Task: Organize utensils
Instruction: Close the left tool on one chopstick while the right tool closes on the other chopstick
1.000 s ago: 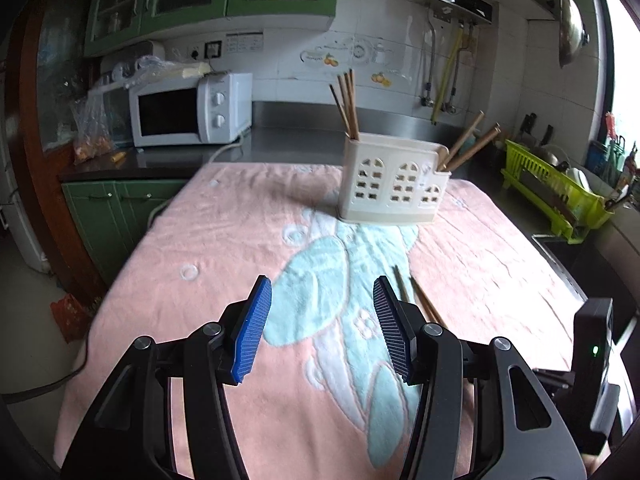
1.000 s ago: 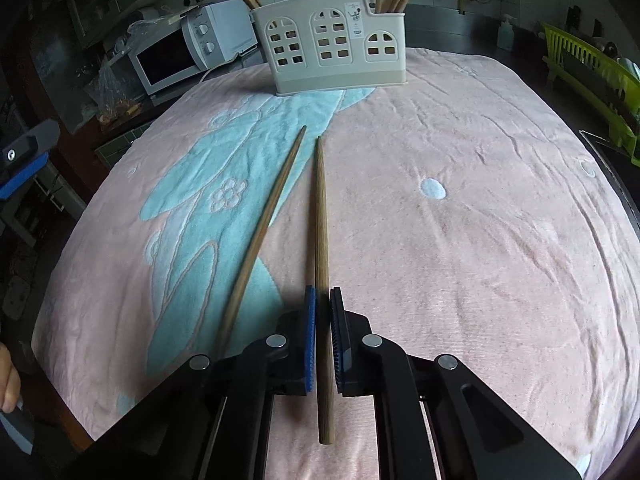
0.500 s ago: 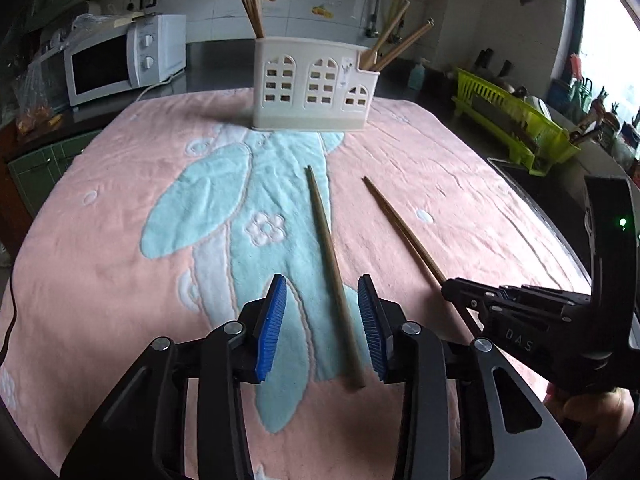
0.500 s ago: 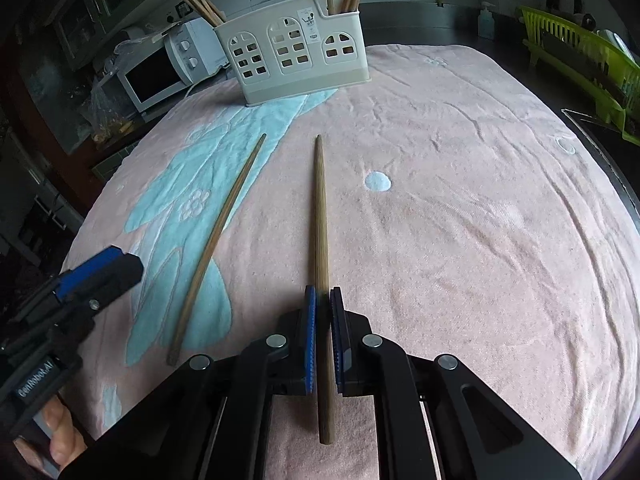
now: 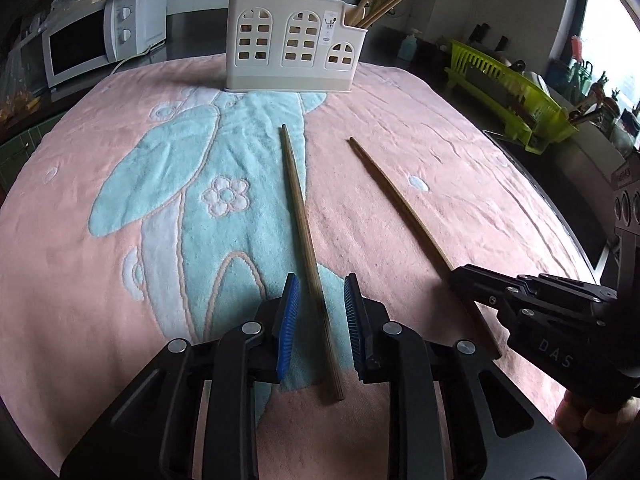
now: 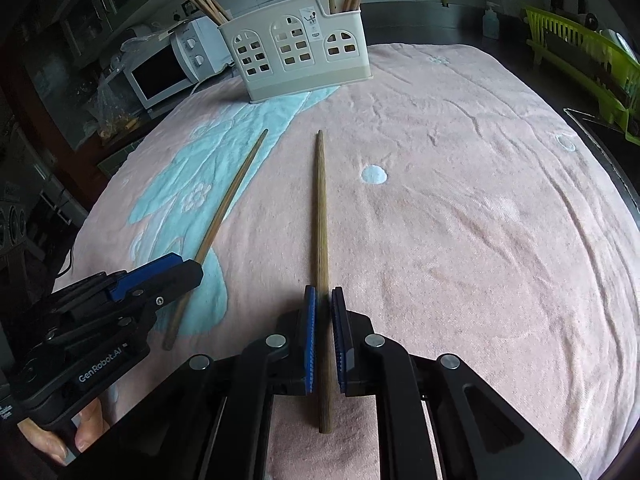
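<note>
Two wooden chopsticks lie on a pink towel (image 5: 460,148) in front of a cream utensil holder (image 5: 292,48) that has several chopsticks standing in it. The left chopstick (image 5: 304,216) runs between the blue pads of my left gripper (image 5: 321,292). Those jaws are closing, and a gap still shows on each side of the stick. My right gripper (image 6: 323,292) is shut on the thick end of the right chopstick (image 6: 321,208), which rests flat on the towel (image 6: 480,240). In the right wrist view, the left gripper (image 6: 188,272) sits over the left chopstick (image 6: 228,208).
A white microwave (image 5: 92,40) stands on the counter at the back left. A green dish rack (image 5: 508,84) sits at the right by the sink edge. A person's fingers (image 6: 84,432) hold the left gripper's handle. Towel stretches bare to the right of the chopsticks.
My left gripper has come down and forward over the left chopstick, and its jaws have narrowed around it. The right gripper has stayed shut on its chopstick, barely shifting.
</note>
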`<state>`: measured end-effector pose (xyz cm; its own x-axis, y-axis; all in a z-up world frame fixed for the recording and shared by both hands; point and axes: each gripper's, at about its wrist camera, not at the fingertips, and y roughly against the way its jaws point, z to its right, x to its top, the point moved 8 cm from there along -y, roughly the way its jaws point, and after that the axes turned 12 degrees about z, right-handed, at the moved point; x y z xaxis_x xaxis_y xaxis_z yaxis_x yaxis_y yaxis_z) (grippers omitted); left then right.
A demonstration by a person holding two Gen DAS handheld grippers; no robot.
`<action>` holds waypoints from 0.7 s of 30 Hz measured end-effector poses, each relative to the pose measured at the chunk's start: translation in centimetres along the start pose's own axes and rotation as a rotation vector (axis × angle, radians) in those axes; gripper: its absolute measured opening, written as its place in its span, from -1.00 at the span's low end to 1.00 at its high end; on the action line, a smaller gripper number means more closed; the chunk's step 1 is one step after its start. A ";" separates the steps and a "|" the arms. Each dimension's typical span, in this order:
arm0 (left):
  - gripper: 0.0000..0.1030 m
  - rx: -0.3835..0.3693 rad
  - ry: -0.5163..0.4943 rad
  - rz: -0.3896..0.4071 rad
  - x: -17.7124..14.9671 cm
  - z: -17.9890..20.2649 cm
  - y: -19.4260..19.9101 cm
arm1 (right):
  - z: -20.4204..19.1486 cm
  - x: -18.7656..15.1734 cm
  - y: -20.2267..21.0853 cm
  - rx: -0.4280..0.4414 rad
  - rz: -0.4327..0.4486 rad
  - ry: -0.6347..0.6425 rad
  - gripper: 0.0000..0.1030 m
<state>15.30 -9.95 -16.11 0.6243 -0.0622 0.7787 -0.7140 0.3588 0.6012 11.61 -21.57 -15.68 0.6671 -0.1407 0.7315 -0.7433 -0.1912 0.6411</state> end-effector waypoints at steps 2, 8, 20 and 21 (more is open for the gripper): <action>-0.65 0.000 0.000 -0.012 -0.2 0.1 -0.4 | -0.2 -0.1 0.2 0.006 0.000 0.003 -0.82; -0.71 0.043 -0.041 -0.025 -0.3 0.6 -0.9 | -0.3 -0.7 0.2 0.017 -0.007 0.015 -0.82; -0.79 0.045 -0.044 -0.036 -0.3 0.3 -0.9 | -0.8 -1.0 0.4 -0.015 0.007 0.075 -0.85; -0.80 0.046 -0.041 -0.038 -0.3 0.3 -1.0 | -0.8 -1.0 0.4 -0.011 0.007 0.069 -0.86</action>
<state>15.72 -10.56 -16.84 0.6381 -0.1132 0.7615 -0.7047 0.3124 0.6370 10.66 -20.77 -15.99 0.6572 -0.0750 0.7500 -0.7487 -0.1793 0.6381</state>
